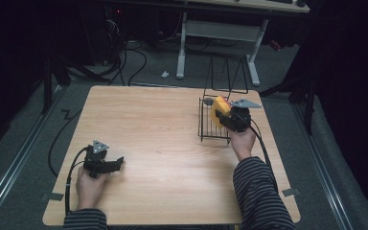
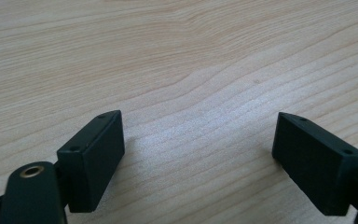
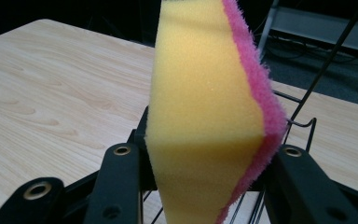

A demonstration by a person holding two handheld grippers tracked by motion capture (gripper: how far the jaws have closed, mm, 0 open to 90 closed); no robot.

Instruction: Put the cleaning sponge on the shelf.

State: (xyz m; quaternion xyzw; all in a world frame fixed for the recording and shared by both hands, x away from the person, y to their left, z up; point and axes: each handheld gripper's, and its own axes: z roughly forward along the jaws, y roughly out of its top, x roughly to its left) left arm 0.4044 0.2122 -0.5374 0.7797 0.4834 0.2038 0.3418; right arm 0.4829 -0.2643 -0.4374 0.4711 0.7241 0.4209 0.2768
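Observation:
A yellow sponge with a pink scouring side is squeezed between the jaws of my right gripper, held upright just above a black wire rack at the table's right. In the right gripper view the sponge stands between the two black jaws, its pink layer on the right, and my right gripper pinches its lower part. My left gripper rests low over the wooden table at the front left. In its own view my left gripper stands open, with bare wood between the jaws.
The rack has a tall wire back near the table's far right edge. Beyond the table, on the grey floor, stand the white legs of a desk. Cables trail across the same floor.

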